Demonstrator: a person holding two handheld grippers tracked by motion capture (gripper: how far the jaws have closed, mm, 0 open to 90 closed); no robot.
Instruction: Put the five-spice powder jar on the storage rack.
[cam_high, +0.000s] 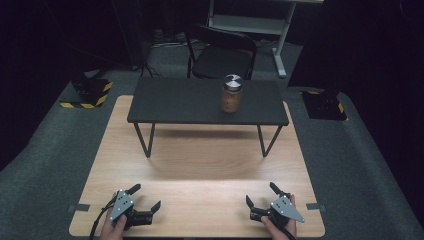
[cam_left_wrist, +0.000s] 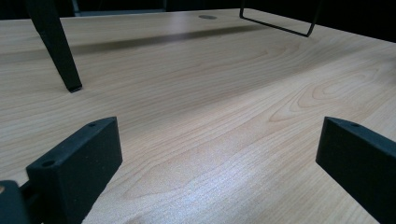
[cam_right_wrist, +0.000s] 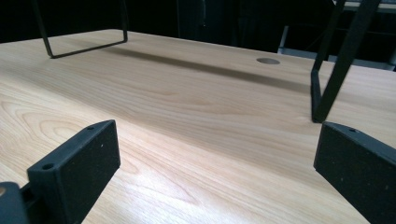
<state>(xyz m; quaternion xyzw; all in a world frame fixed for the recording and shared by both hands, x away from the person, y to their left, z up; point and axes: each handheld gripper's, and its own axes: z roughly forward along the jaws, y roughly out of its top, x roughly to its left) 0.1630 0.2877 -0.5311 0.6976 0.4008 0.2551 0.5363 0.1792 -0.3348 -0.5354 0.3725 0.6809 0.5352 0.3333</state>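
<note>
A glass jar with a silver lid and brownish contents stands on a low black shelf at the far half of the wooden table. My left gripper rests open near the table's front left edge, held by a hand. Near the front right edge my right gripper is open too, nothing between its jaws. In the left gripper view the open left gripper faces bare wood and a shelf leg. The right gripper in its own view faces wood and a thin shelf leg.
A black chair stands behind the table. Black boxes with yellow-striped tape sit on the grey carpet at the left and right. A white desk frame is at the back.
</note>
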